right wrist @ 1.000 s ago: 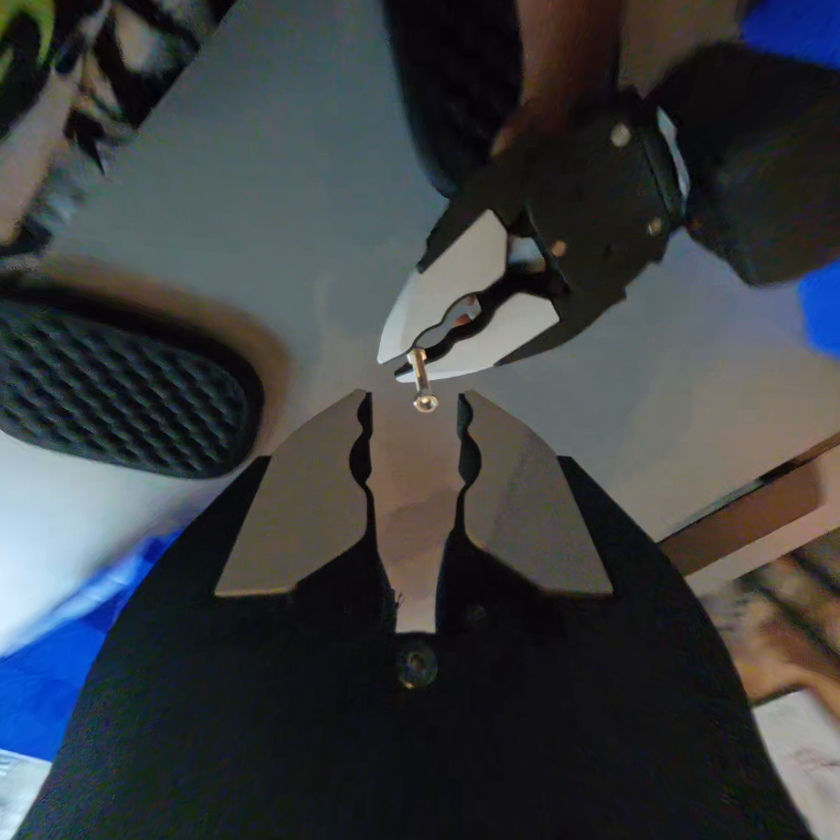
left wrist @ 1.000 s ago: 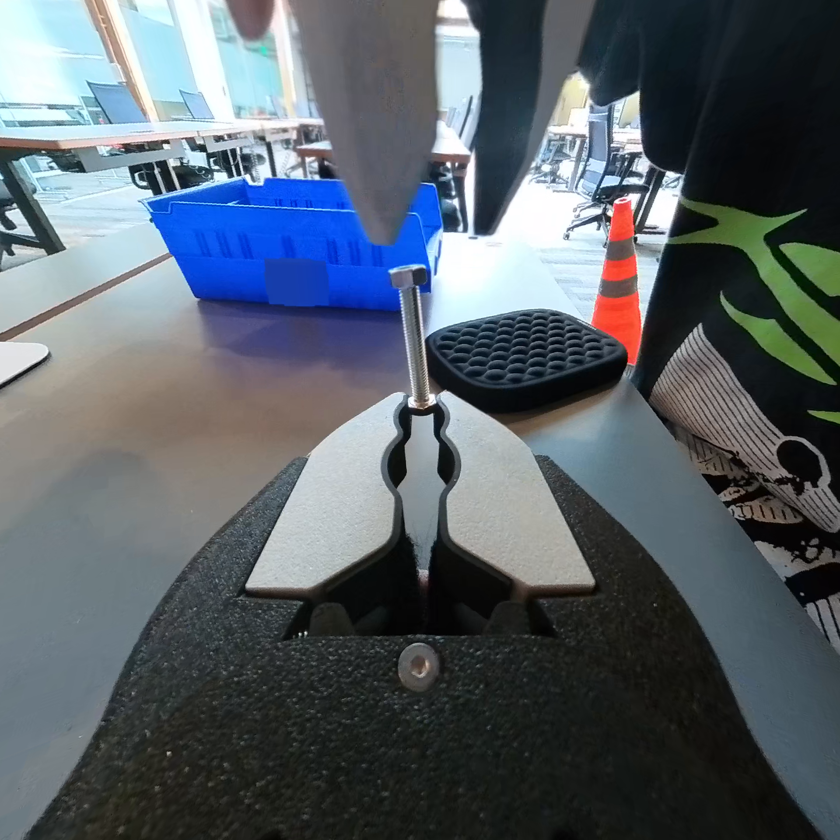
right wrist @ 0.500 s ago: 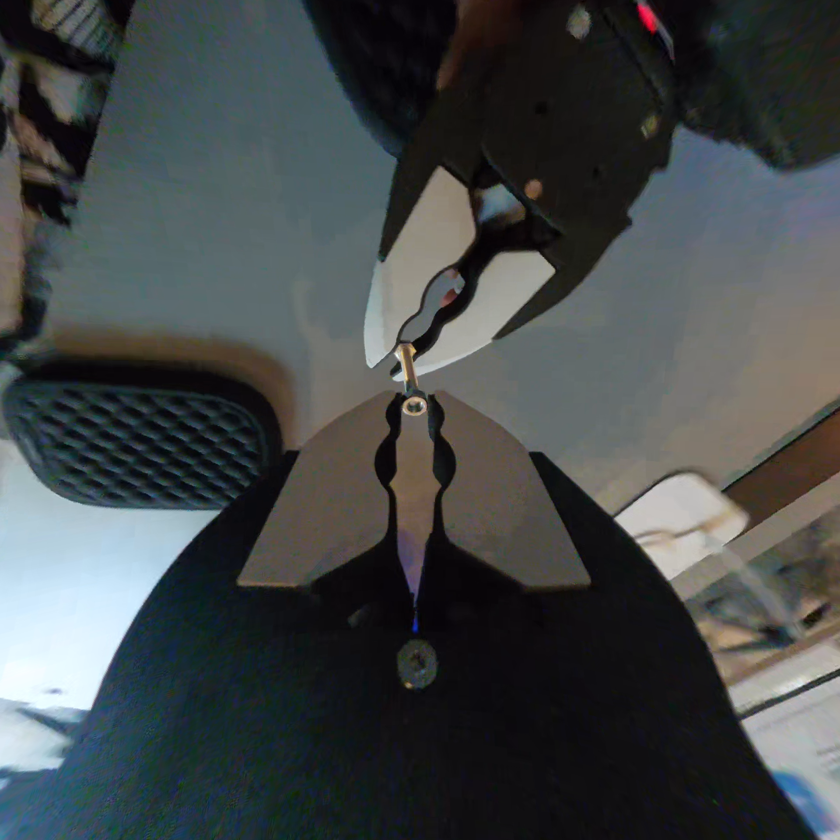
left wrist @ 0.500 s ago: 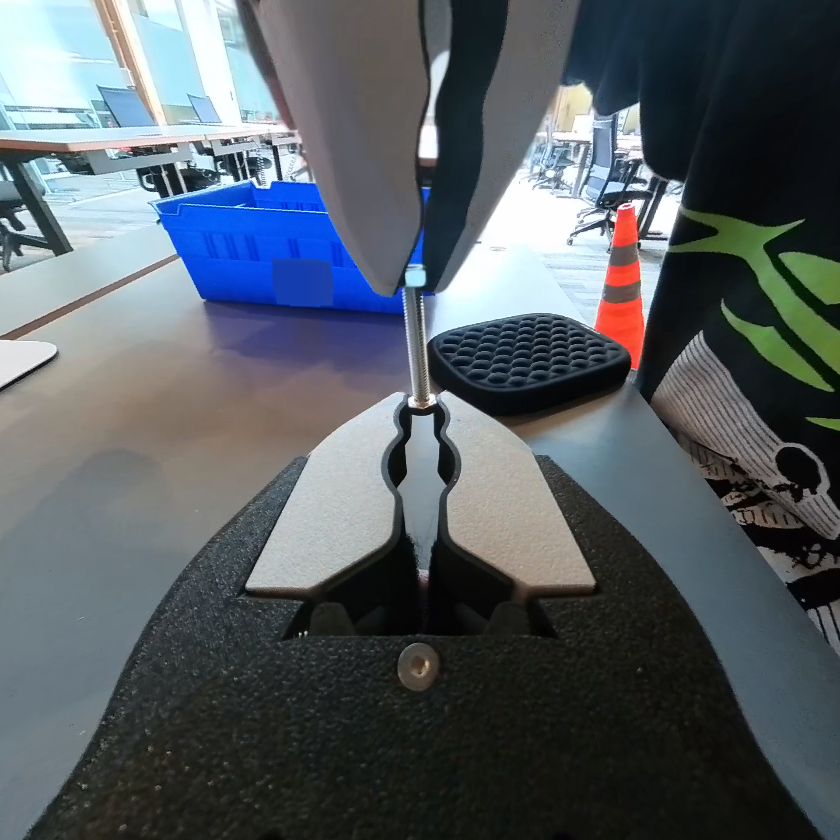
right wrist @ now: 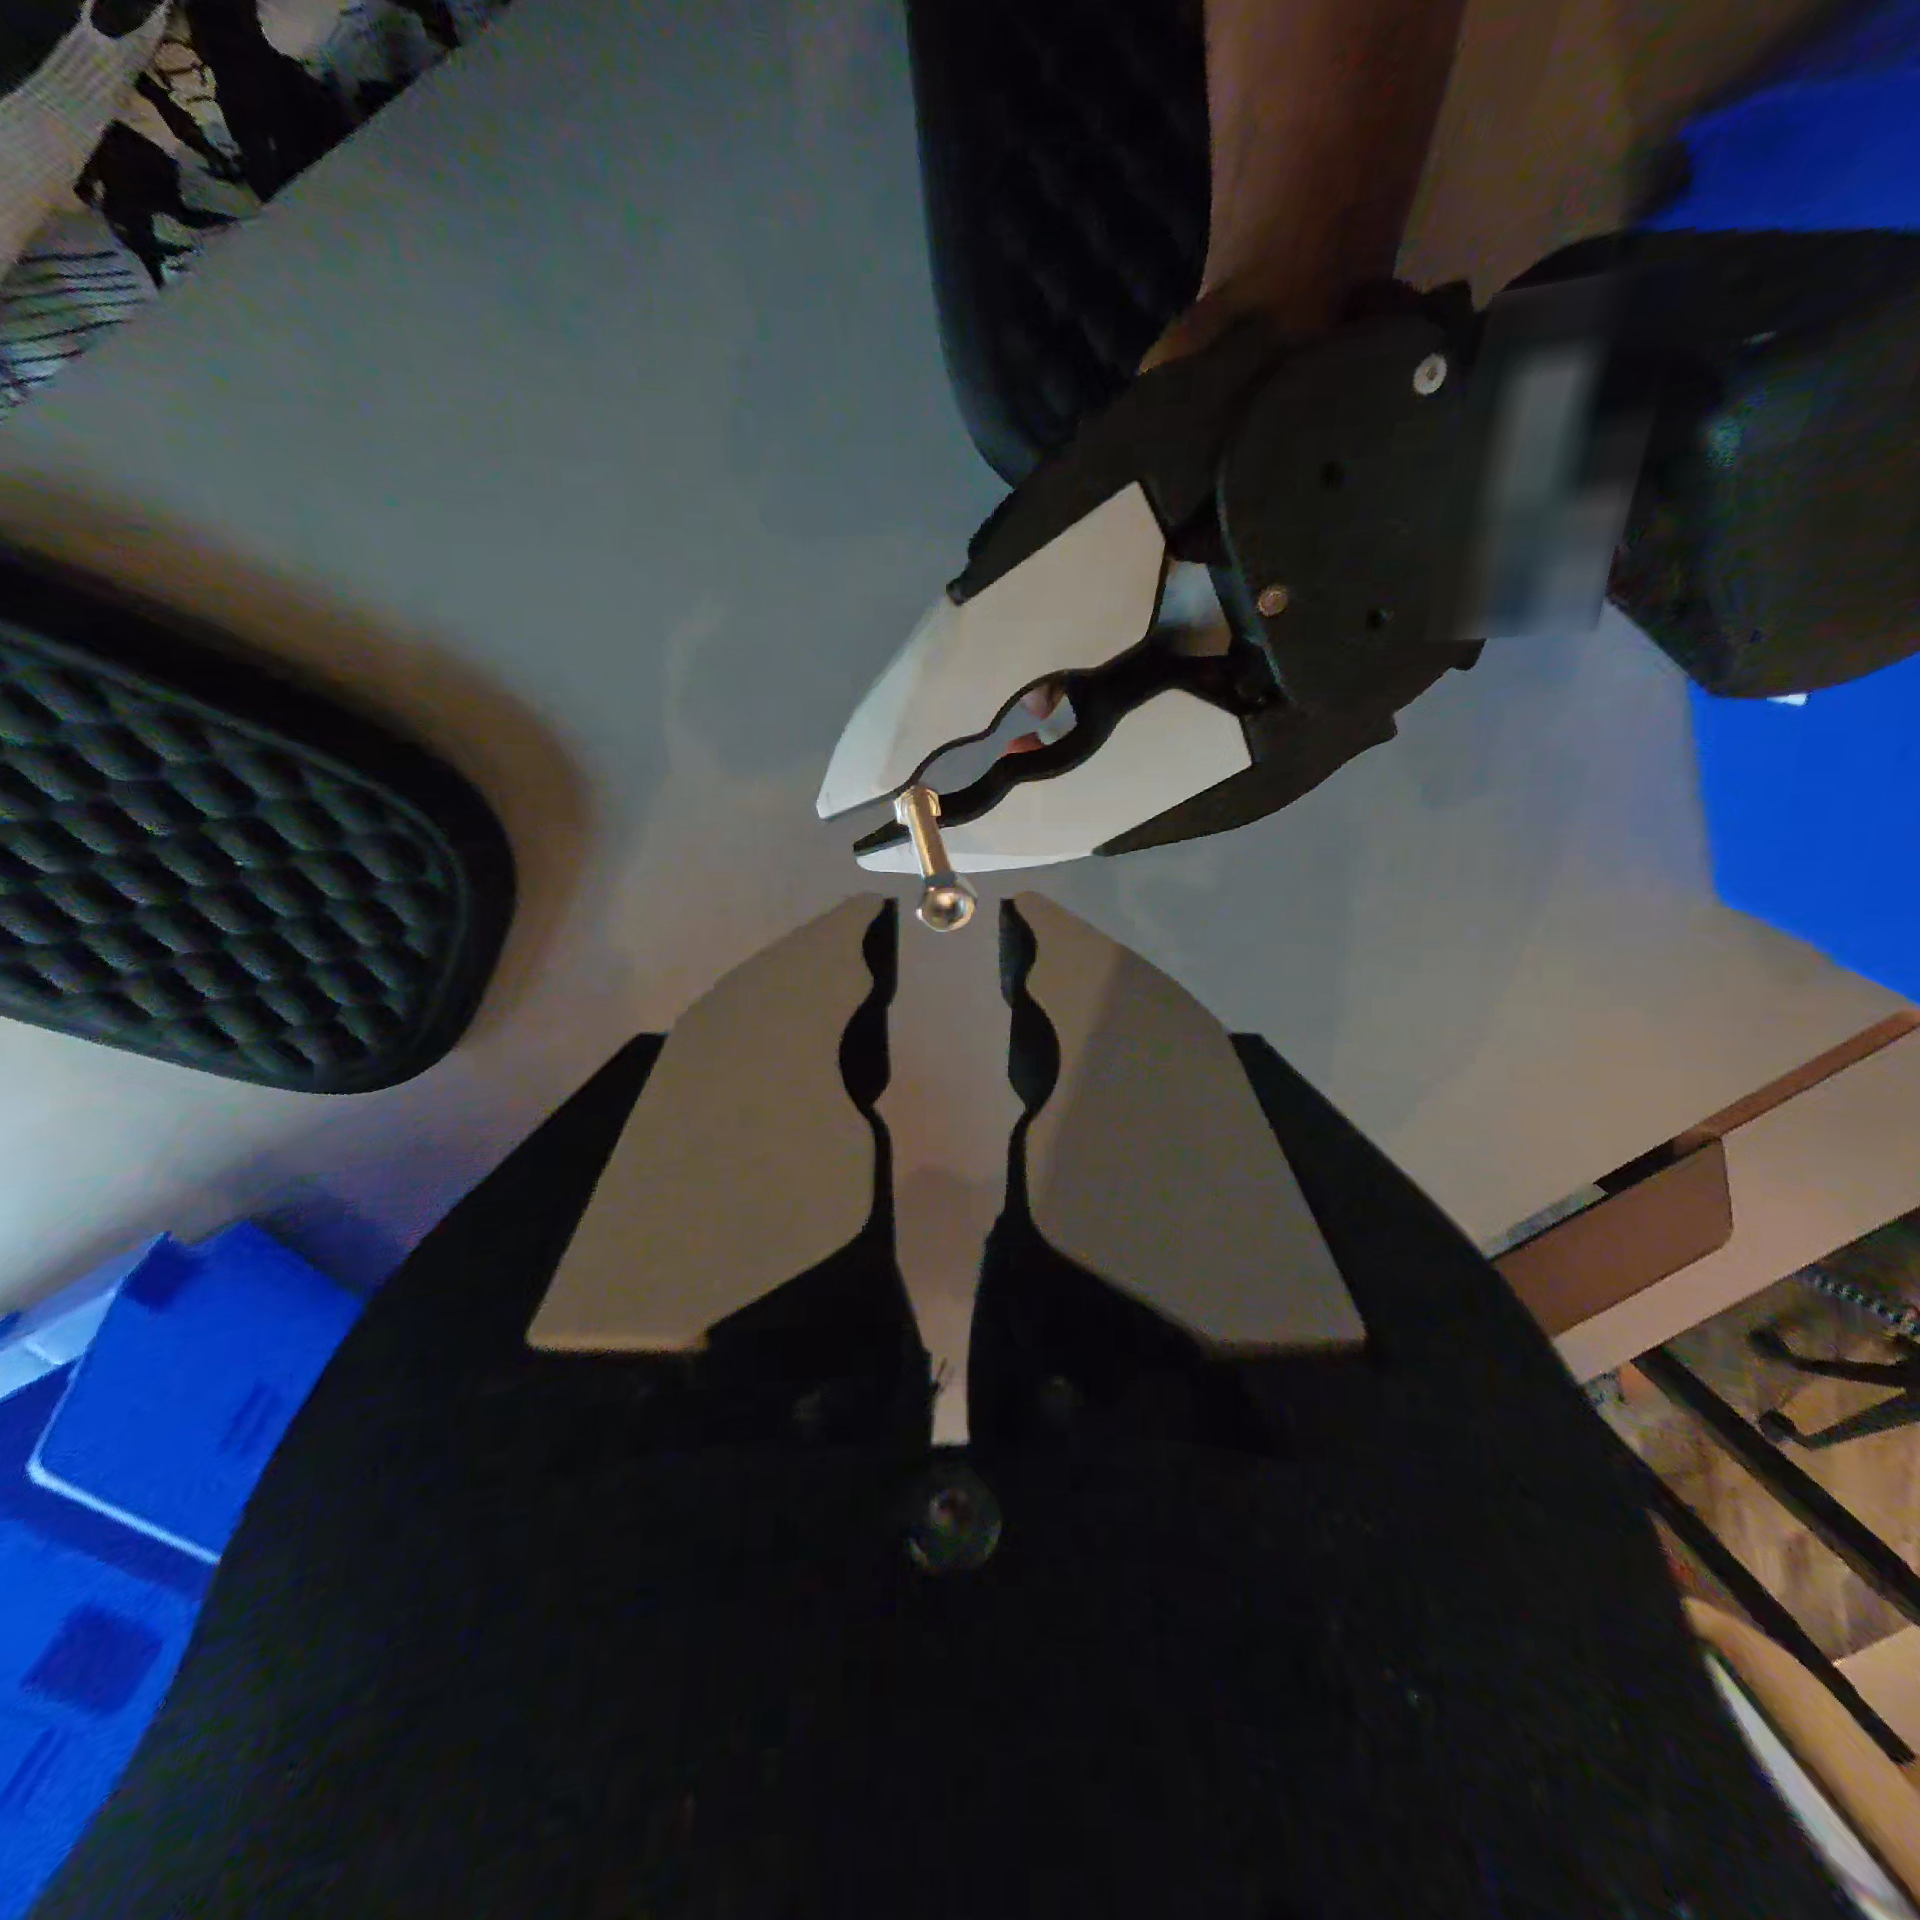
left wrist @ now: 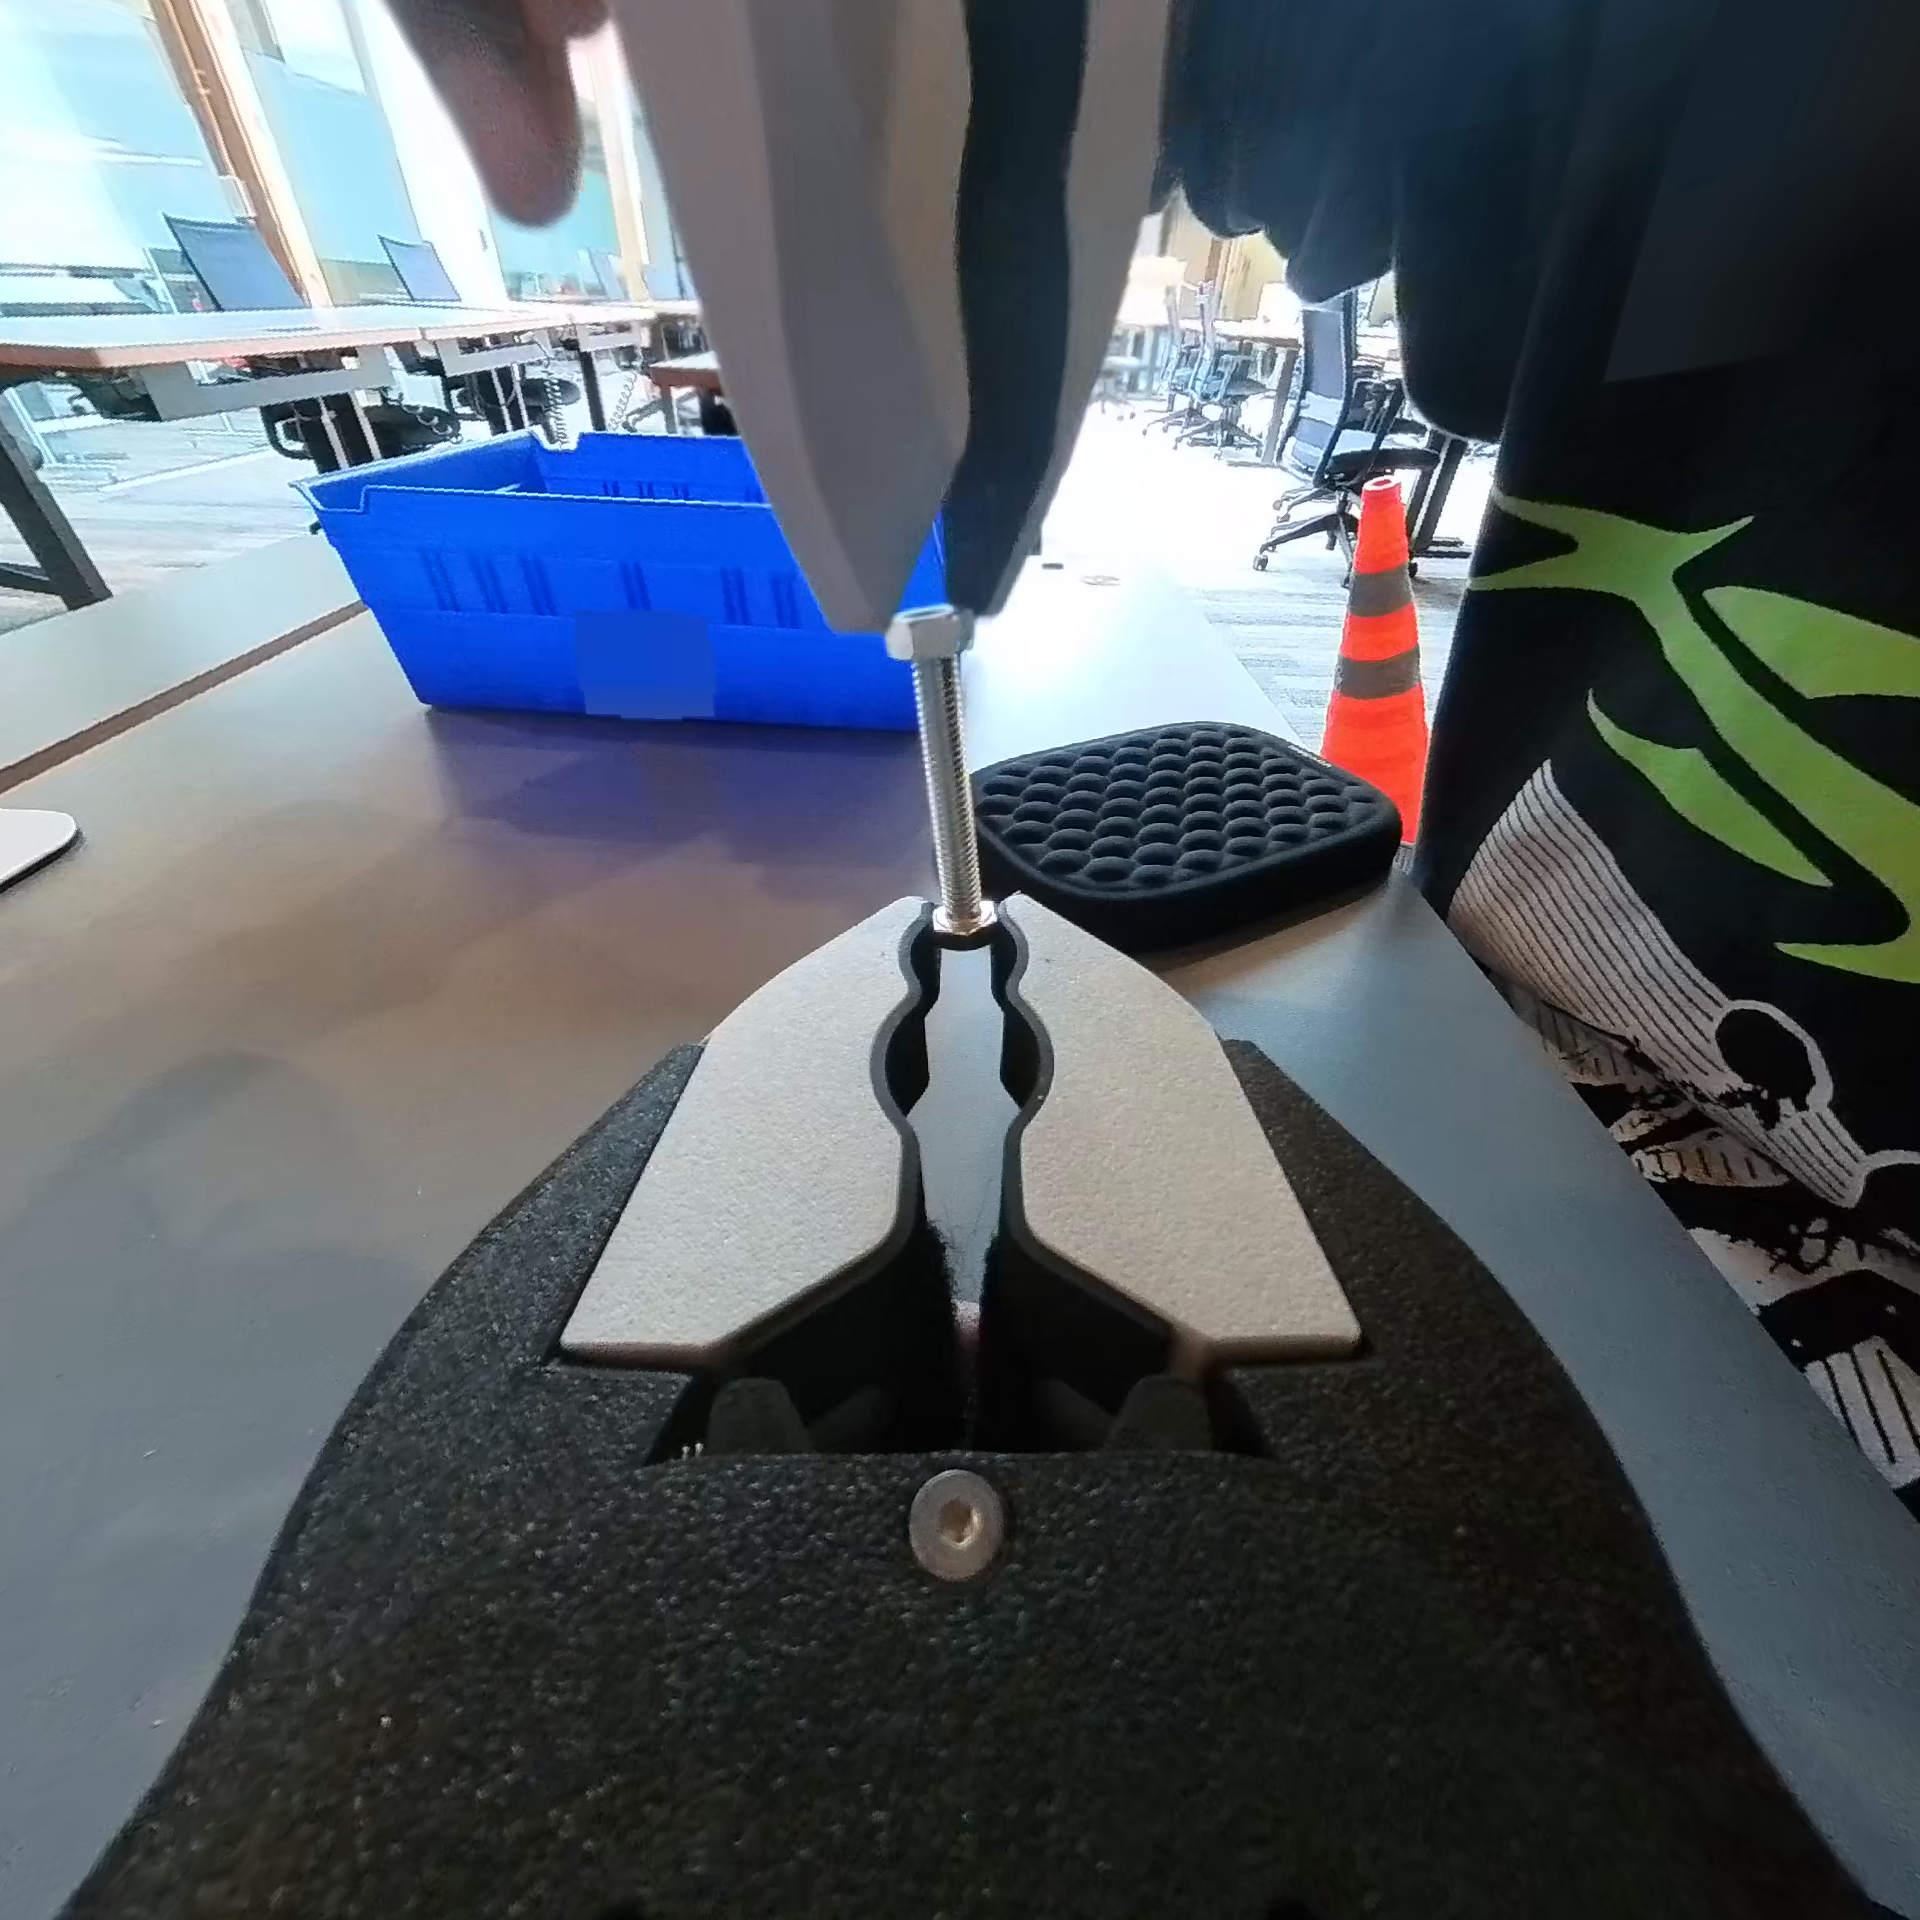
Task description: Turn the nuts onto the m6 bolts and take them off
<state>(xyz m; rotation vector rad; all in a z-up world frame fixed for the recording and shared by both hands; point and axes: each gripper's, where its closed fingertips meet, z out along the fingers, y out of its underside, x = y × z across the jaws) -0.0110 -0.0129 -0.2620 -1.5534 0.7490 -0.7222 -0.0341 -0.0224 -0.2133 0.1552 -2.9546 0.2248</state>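
While upright: bolt (left wrist: 953, 779)
Left hand-held gripper (left wrist: 966, 925): clamped on nut (left wrist: 964, 920)
Right hand-held gripper (right wrist: 943, 906): parted, flanking bolt head (right wrist: 943, 906), not pressing

I am working in what is looking like a large open-plan office. Rows of long desks (left wrist: 312, 343) are stretching away behind me, with black swivel chairs (left wrist: 1340, 457) standing at them and daylight coming through tall glass walls (left wrist: 94, 156). I am sitting at a grey table (left wrist: 312, 987) that is carrying a blue plastic bin (left wrist: 582, 582) and a black honeycomb pad (left wrist: 1174, 810). An orange traffic cone (left wrist: 1377, 644) is standing on the carpeted floor (left wrist: 1288, 623) beside it.
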